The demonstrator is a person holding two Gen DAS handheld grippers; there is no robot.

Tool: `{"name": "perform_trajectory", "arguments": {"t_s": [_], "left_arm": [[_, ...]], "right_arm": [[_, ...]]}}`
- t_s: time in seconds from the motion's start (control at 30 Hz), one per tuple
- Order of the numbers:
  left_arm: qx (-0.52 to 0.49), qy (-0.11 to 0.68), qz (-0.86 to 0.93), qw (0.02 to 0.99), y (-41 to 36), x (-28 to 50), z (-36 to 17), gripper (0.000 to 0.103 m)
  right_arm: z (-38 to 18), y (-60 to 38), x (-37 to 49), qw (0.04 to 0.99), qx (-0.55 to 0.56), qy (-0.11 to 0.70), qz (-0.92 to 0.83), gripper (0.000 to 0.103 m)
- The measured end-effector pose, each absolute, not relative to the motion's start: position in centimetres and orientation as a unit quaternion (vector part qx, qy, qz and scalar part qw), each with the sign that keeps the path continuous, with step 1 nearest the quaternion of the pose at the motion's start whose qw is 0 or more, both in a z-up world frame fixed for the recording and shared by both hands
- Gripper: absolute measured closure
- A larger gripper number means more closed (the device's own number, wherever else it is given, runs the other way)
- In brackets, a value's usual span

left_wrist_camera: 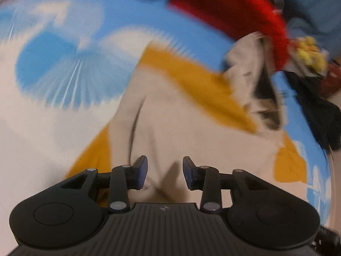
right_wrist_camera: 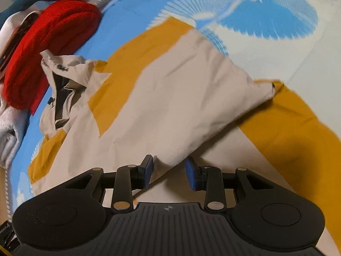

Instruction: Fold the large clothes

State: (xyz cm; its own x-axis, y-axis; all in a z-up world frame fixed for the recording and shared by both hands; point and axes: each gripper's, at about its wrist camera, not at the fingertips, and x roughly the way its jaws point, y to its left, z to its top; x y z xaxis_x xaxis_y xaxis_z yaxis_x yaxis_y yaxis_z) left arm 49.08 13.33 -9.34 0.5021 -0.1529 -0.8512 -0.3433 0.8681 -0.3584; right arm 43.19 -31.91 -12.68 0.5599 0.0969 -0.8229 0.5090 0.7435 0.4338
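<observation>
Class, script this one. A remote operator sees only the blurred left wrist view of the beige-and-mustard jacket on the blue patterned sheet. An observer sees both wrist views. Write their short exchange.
Operator: My picture is smeared. Where is the right gripper?
Observer: The right gripper sits low over the jacket. Its jaws are apart, and the edge of a folded beige flap runs between them.
Operator: How does that flap lie?
Observer: It lies diagonally across the jacket, and its pointed tip ends at the mustard panel.
</observation>
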Motion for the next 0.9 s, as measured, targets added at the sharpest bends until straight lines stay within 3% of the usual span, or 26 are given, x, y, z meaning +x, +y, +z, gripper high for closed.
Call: {"name": "perform_trajectory", "arguments": {"t_s": [0.07,0.2,0.57,0.9], "left_arm": [[-0.253,0.511,0.078,0.818,13.9,49.2,-10.4,0.071],[-0.226,0.485,0.089,0.84,13.4,49.0,-8.6,0.066],[-0.165,0.456,0.073,0.872,11.5,49.1,-7.1,0.066],[-0.132,0.432,0.041,0.891,9.6,49.4,-4.7,0.066]], "right_arm": [[-12.0,-30.9,43.2,0.829,0.313,0.448,-0.116,0.067],[-10.8,-30.1,43.1,0.849,0.277,0.435,-0.118,0.067],[-7.9,-29.1,41.8,0.896,0.237,0.347,-0.139,0.067],[-13.1,-32.3,45.5,0.854,0.246,0.435,-0.142,0.066]]}}
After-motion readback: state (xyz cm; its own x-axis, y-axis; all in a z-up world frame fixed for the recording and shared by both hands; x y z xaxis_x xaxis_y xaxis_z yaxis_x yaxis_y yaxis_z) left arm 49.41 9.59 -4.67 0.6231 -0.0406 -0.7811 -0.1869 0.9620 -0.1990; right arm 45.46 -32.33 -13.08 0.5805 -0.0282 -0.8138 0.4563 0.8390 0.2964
